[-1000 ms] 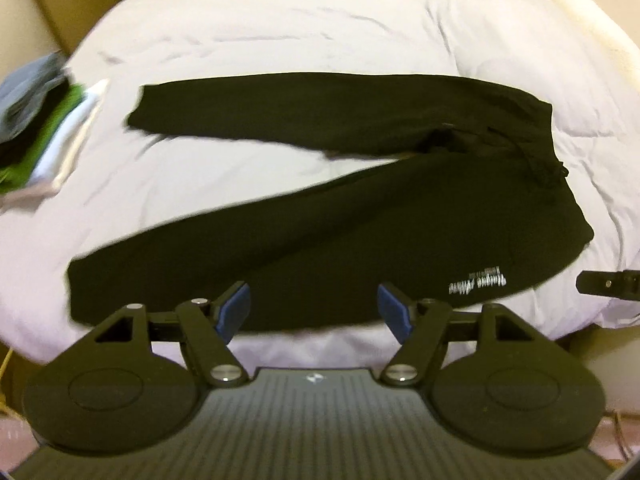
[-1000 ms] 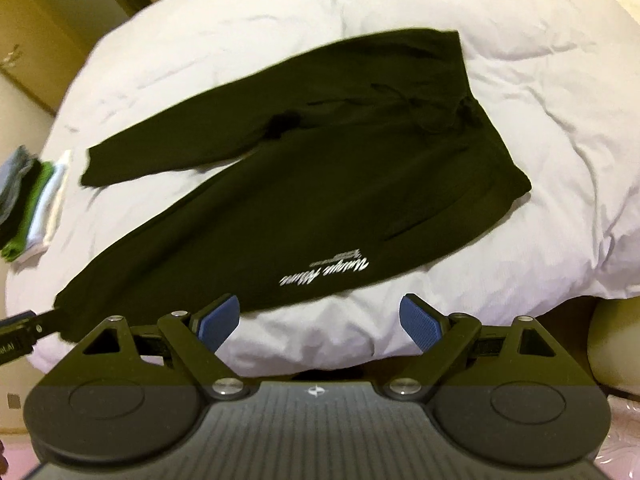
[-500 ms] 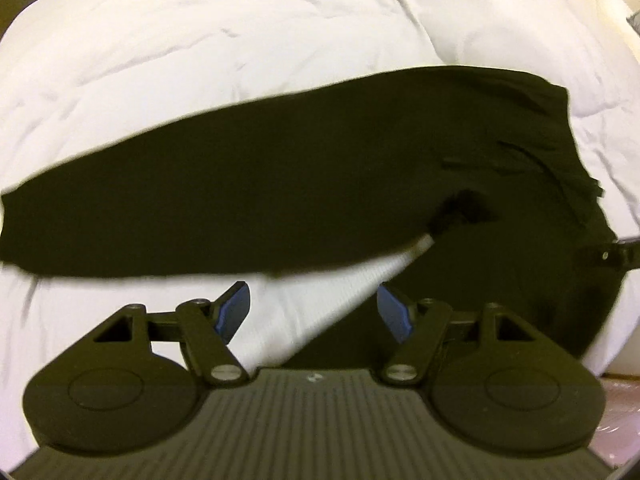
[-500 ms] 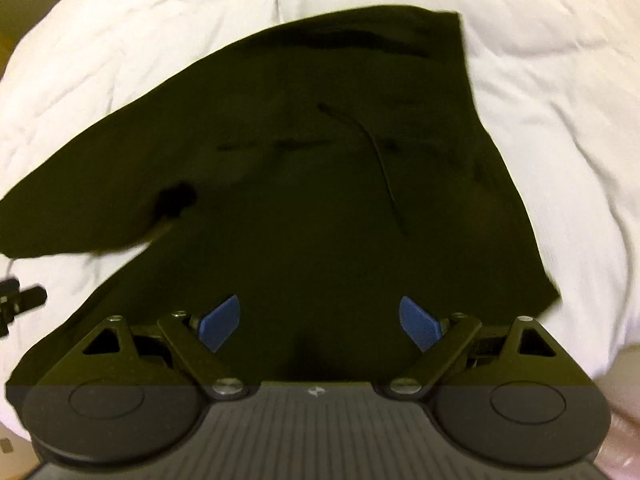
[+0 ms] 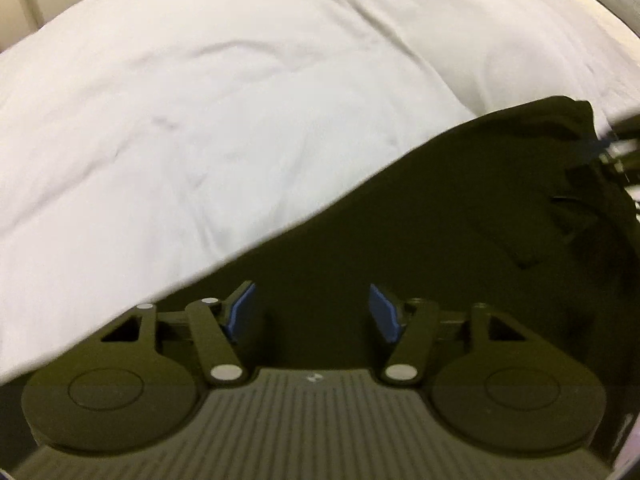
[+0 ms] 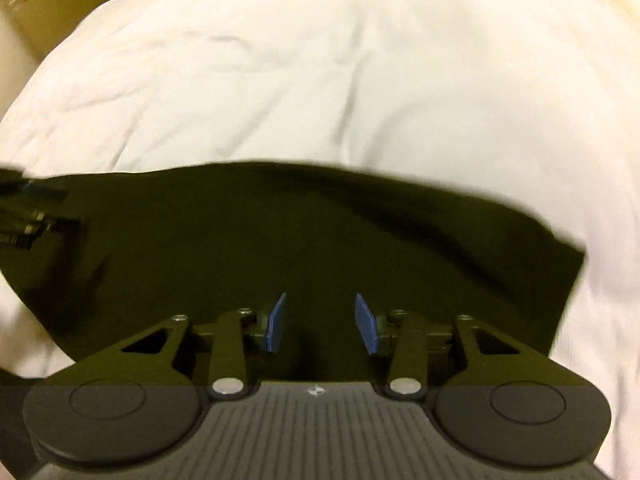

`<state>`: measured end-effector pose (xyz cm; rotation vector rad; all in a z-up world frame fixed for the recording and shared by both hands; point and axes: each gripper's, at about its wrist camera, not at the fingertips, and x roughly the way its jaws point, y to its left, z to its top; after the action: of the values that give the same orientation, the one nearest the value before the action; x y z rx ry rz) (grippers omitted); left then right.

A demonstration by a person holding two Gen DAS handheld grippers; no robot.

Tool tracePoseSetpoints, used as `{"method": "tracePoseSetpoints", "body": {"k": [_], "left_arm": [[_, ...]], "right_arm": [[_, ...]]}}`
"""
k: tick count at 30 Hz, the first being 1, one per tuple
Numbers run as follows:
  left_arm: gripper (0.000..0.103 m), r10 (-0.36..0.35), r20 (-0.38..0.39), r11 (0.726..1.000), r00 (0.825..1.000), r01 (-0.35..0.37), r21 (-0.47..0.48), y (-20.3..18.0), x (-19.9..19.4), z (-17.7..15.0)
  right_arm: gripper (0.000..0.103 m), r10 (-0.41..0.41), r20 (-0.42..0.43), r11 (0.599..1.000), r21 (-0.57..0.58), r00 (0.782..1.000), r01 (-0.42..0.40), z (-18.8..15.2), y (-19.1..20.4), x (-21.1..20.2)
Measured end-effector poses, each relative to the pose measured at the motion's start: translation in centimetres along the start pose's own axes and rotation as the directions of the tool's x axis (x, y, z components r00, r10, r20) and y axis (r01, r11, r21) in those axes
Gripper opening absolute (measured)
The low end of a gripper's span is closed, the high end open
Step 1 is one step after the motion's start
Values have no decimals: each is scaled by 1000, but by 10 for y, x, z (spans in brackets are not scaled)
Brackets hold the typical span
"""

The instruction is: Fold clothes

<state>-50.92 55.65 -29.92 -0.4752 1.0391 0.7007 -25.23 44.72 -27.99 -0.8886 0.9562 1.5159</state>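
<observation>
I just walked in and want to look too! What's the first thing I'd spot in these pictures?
A big black garment lies spread on a puffy white duvet and fills the lower half of both views. Right above it are the left gripper and right gripper, blue pads apart, jaws closing, black cloth below the gap.

— Where did each wrist camera look from?
— Steeply down, close over the black trousers (image 5: 400, 240) on the white duvet (image 5: 200, 100) — both views shared that cloth and bedding.
</observation>
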Motion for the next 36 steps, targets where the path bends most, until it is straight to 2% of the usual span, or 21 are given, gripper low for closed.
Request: {"method": "tracePoseSetpoints", "body": {"k": [4,7,10,13,15,16,17,18,19,20,24,29,32,36], "left_arm": [[64,-35,11,993,999,34,110,14,23,16],[67,-59,-28,982,998,63,180,28,46,24],[67,-75,-95,972,993,94,216,42,66,26],[64,-110,-150,964,983,142,226,54,81,24],[48,-119,-164,955,979,158,250,51,85,24],[32,-126,-171,949,977,169,267,48,86,24],[19,-114,-167,943,979,159,291,42,83,24],[11,-99,-161,938,982,147,315,37,80,24],[4,-81,-143,936,986,125,328,32,72,22],[2,-63,-123,935,990,102,340,28,65,20],[1,-23,-7,949,1000,24,313,8,2,2],[1,11,88,972,996,-31,234,-40,-102,-44],[1,31,86,981,996,-47,190,-85,-144,-87],[2,40,21,996,999,-41,77,-138,-159,-155]], "right_arm": [[42,-39,37,988,-148,999,44,25,-6,10],[47,-60,56,974,-216,997,70,46,-14,17],[52,-104,46,934,-338,993,114,57,-16,31],[52,-139,7,888,-442,990,128,56,-17,45],[45,-157,-31,863,-491,987,121,56,-20,56],[26,-160,-46,856,-503,986,116,54,-22,58],[17,-164,-61,850,-515,985,110,53,-24,61],[6,-156,-53,850,-516,986,107,52,-25,55],[5,-148,-45,849,-518,988,103,50,-26,50],[5,-140,-38,849,-519,989,100,49,-28,45],[4,-131,49,849,-510,990,138,35,-26,1],[4,-123,180,857,-477,976,196,-16,-9,-73],[3,-125,221,871,-442,967,214,-57,11,-108],[3,-95,201,909,-382,975,167,-131,22,-141]]}}
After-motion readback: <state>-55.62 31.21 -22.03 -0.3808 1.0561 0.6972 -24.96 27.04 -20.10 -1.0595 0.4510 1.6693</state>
